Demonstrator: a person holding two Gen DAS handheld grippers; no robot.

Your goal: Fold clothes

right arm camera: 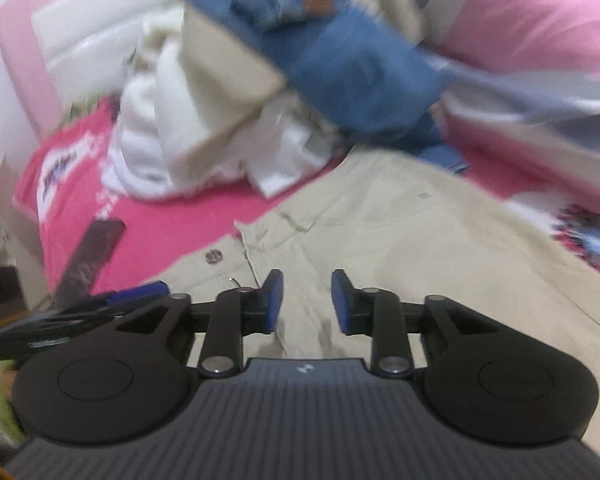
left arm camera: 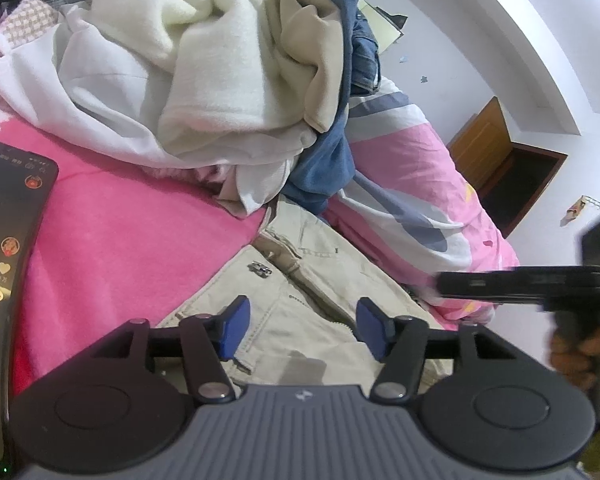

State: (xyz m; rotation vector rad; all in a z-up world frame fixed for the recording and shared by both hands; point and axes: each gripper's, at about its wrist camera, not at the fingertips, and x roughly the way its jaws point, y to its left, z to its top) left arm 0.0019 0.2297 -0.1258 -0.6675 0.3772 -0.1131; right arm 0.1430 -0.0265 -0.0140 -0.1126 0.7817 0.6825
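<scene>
Beige trousers (left arm camera: pixel 300 300) lie spread on a pink blanket (left arm camera: pixel 120 240), waistband and metal button toward the clothes pile. My left gripper (left arm camera: pixel 302 330) hovers just over the waist area, open, blue pads apart with nothing between them. In the right wrist view the same beige trousers (right arm camera: pixel 400 248) fill the lower half, and my right gripper (right arm camera: pixel 306 300) stands open above the fly seam, holding nothing. The right gripper also shows in the left wrist view as a blurred black bar (left arm camera: pixel 520 284) held by a hand (left arm camera: pixel 580 356) at the right edge.
A heap of white, cream and blue garments (left arm camera: pixel 220 60) rises behind the trousers. A phone with a lit screen (left arm camera: pixel 4 280) lies on the blanket at left. A pink and grey duvet (left arm camera: pixel 420 184) runs along the right. A white wall and a doorway (left arm camera: pixel 512 176) stand beyond.
</scene>
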